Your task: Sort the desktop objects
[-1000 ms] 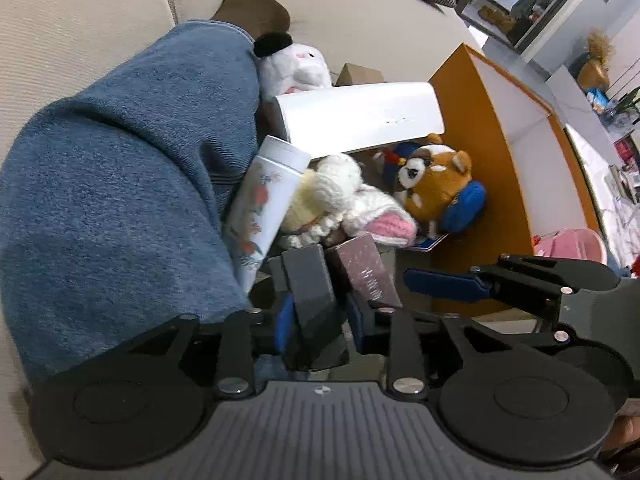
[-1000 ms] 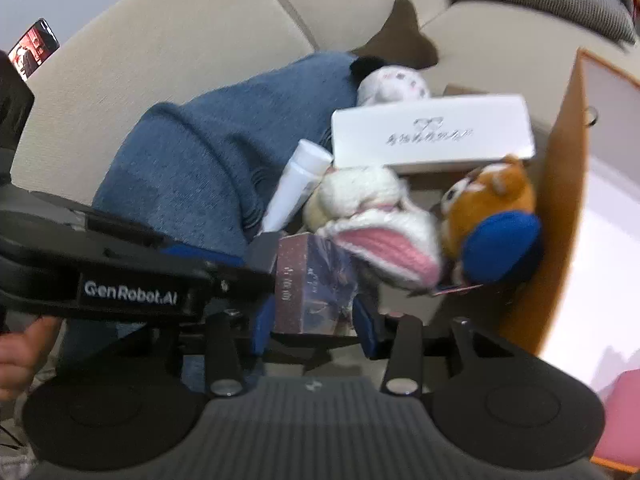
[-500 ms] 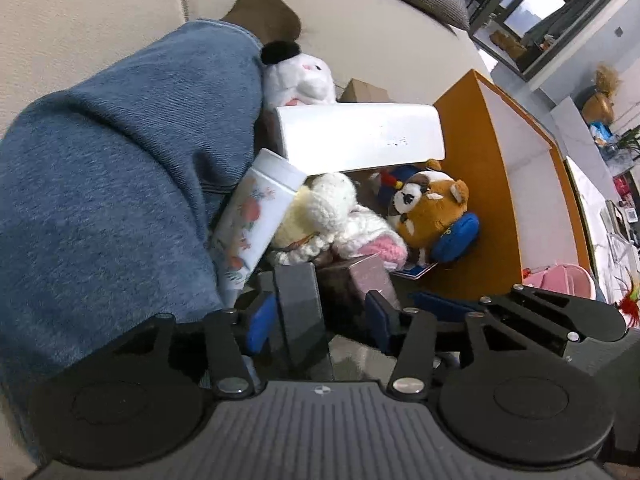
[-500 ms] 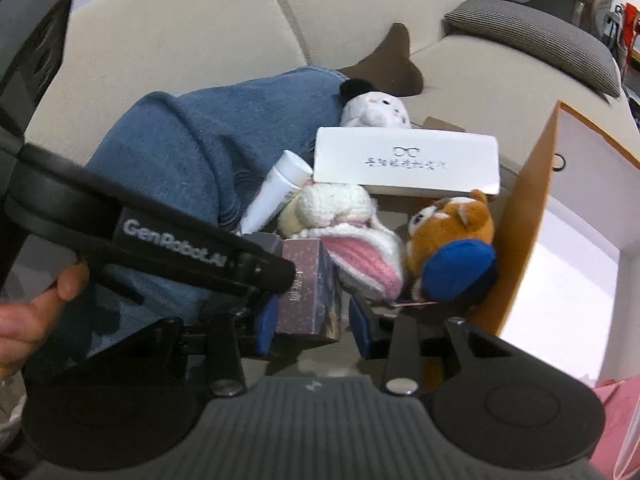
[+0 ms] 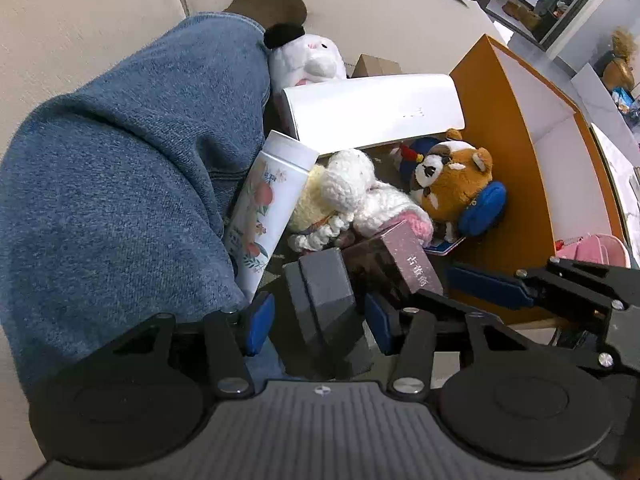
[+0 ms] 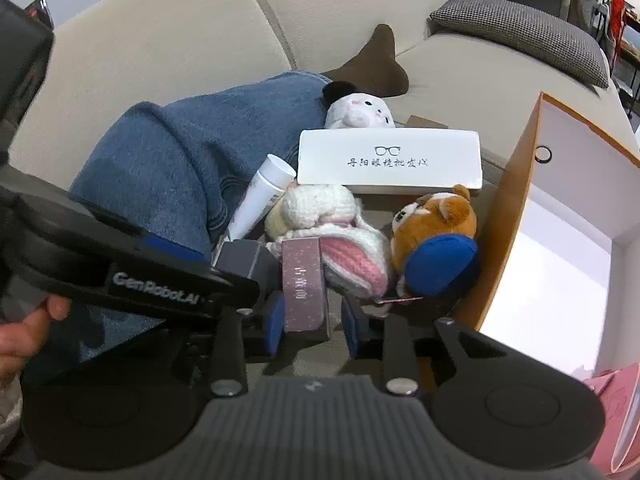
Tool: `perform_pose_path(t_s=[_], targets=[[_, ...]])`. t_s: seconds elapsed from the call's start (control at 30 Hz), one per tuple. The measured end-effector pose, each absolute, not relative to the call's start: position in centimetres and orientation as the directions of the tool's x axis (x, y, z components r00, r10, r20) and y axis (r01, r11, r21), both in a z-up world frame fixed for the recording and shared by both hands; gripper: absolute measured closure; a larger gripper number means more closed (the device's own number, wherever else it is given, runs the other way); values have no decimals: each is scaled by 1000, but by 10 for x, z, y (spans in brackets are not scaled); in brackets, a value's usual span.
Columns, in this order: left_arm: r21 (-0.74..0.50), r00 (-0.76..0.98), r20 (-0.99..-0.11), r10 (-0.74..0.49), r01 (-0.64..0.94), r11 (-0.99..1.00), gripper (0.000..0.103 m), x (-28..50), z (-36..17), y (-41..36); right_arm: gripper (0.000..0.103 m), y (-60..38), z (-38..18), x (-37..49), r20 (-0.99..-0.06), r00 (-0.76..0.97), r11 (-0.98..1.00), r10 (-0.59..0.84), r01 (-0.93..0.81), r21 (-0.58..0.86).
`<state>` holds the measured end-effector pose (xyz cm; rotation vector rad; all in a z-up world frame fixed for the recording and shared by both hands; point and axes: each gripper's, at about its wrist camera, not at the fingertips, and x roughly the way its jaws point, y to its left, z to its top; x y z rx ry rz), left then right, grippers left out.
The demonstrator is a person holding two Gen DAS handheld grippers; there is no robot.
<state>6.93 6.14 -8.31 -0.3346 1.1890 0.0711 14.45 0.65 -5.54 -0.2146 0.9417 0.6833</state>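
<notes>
A dark grey box (image 5: pixel 324 300) stands between the blue pads of my left gripper (image 5: pixel 318 318), whose jaws stand a little wider than the box. A maroon box (image 6: pixel 304 288) with pale lettering stands between the pads of my right gripper (image 6: pixel 310 326), with a gap on the right side. The two boxes sit side by side; the maroon box (image 5: pixel 396 264) also shows in the left wrist view. Behind them lie a knitted white and pink toy (image 6: pixel 340 232), a brown and blue plush (image 6: pixel 436 240), a floral white tube (image 5: pixel 264 208) and a white glasses case (image 6: pixel 388 160).
A leg in blue jeans (image 5: pixel 120 168) fills the left. An orange box with white inside (image 6: pixel 560 220) stands at the right. A white plush with a black ear (image 6: pixel 356 108) lies behind the case. A beige sofa (image 6: pixel 180 40) is behind everything. A pink item (image 5: pixel 592 246) sits far right.
Both grippers have pulled back and their jaws have spread a little around the grey and maroon boxes. The boxes stay in place beside the toys.
</notes>
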Motion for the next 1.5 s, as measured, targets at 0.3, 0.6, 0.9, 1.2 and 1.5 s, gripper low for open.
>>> perform_pose_path(t_s=[0.3, 0.6, 0.9, 1.2, 1.5], targets=[[-241, 368, -918, -148, -223, 944, 55, 74, -95, 60, 76, 3, -57, 149, -792, 361, 740, 492, -653, 163], [-261, 382, -909, -167, -210, 942, 56, 71, -95, 61, 65, 8, -56, 145, -811, 315, 695, 493, -704, 149], [-270, 389, -905, -174, -209, 940, 58, 70, -96, 62, 74, 23, -69, 150, -824, 331, 689, 460, -718, 96], [-274, 425, -890, -167, -202, 940, 62, 56, -83, 63, 78, 7, -60, 151, -806, 352, 728, 476, -672, 136], [-269, 522, -840, -149, -162, 949, 62, 41, -29, 63, 79, -8, -26, 133, -754, 385, 732, 533, -657, 182]])
